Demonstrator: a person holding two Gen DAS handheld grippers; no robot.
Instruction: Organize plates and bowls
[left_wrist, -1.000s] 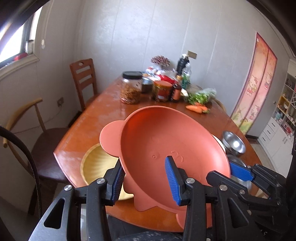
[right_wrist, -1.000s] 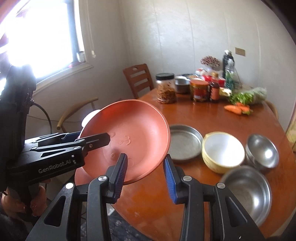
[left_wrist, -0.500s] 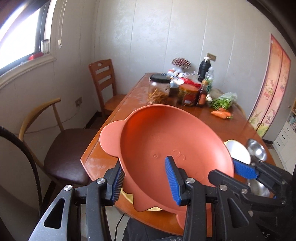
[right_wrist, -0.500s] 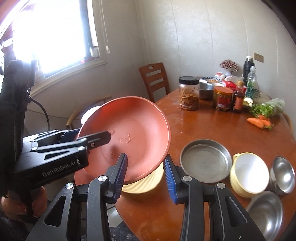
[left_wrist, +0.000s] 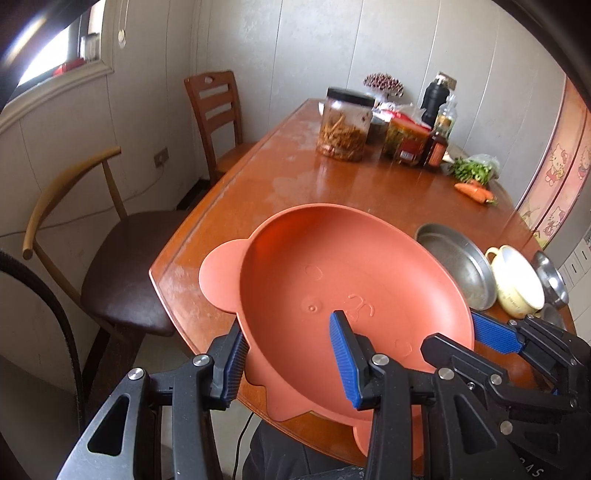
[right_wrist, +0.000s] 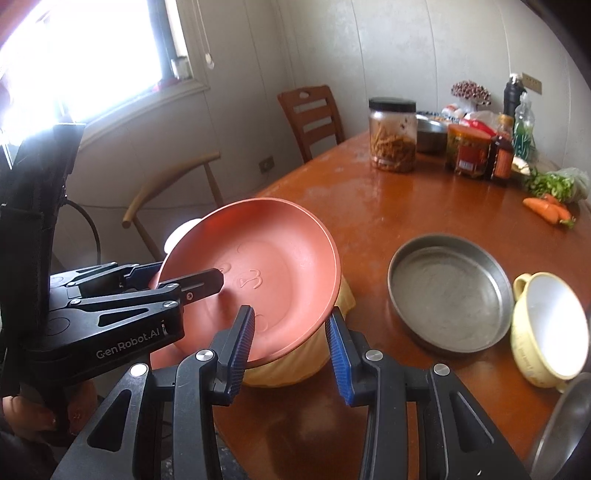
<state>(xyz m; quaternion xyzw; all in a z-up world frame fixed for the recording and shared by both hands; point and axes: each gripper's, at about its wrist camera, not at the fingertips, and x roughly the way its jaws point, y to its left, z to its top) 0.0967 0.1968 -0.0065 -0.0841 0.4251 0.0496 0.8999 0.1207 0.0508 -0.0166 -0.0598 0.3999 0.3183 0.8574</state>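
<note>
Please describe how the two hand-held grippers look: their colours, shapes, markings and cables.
The left hand-held gripper and the right hand-held gripper have black angular frames with triangular cut-outs, silver screws, and ribbed blue pads on the fingers. The left body reads "GenRobot.AI" in white in the right wrist view. A black cable curves beside it.

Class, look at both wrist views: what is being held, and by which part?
The orange bear-shaped plate is held by both claws: the left claw clamps its near rim, the right claw its opposite rim.
</note>
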